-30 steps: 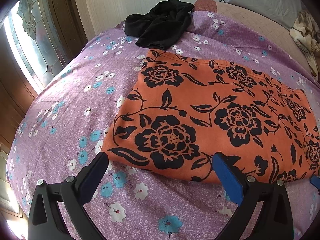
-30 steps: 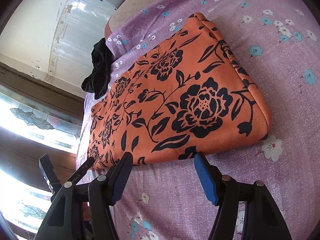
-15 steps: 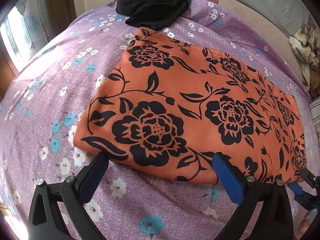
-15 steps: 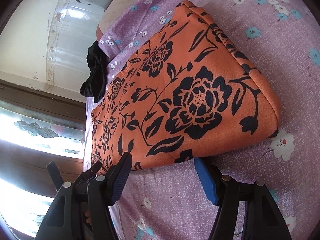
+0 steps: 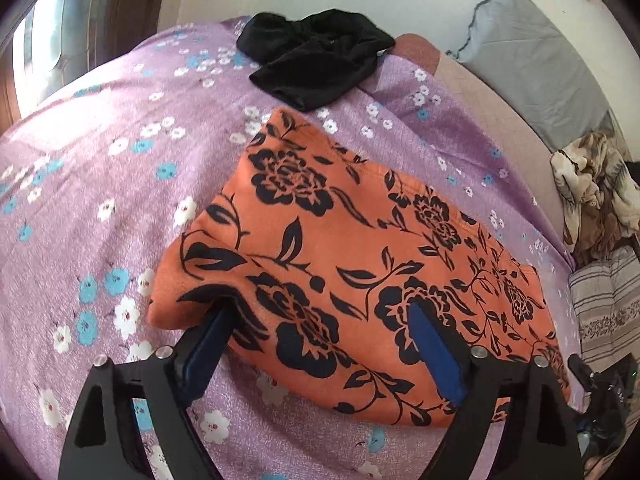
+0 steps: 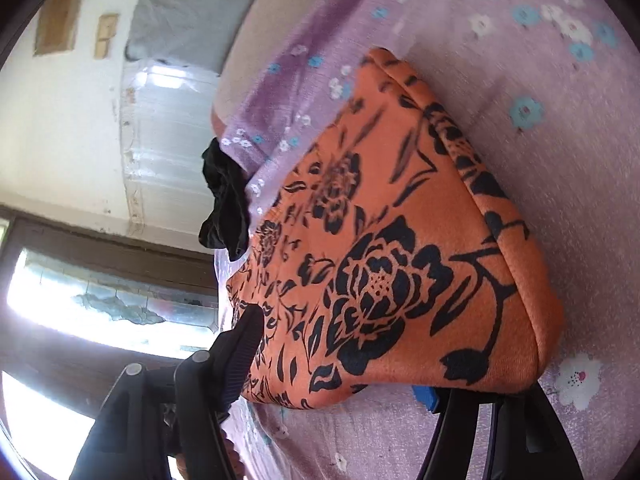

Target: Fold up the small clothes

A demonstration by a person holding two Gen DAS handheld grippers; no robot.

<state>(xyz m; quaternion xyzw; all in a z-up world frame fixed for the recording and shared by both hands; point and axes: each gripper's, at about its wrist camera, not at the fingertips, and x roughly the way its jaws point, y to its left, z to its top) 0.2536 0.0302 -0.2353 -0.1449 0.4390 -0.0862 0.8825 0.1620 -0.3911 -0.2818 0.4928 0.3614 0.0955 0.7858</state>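
Claws (image 5: 320,354) (image 6: 340,360) have slid onto the orange garment's (image 5: 340,248) near edge; left closing around it, right straddling half-open, ready to lift and fold.

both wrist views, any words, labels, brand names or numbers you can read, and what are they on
None can be read in either view.
orange floral garment: black flower print only, no tag showing.
black garment: plain.
purple bedsheet: small flowers only.
wall patches: blurred, no writing legible.

Both wrist views sit close over the bedspread (image 5: 100,168), angled down; the right one is rolled sideways (window (image 6: 100,300) at left). Both share the orange cloth (image 5: 340,248) (image 6: 380,240).
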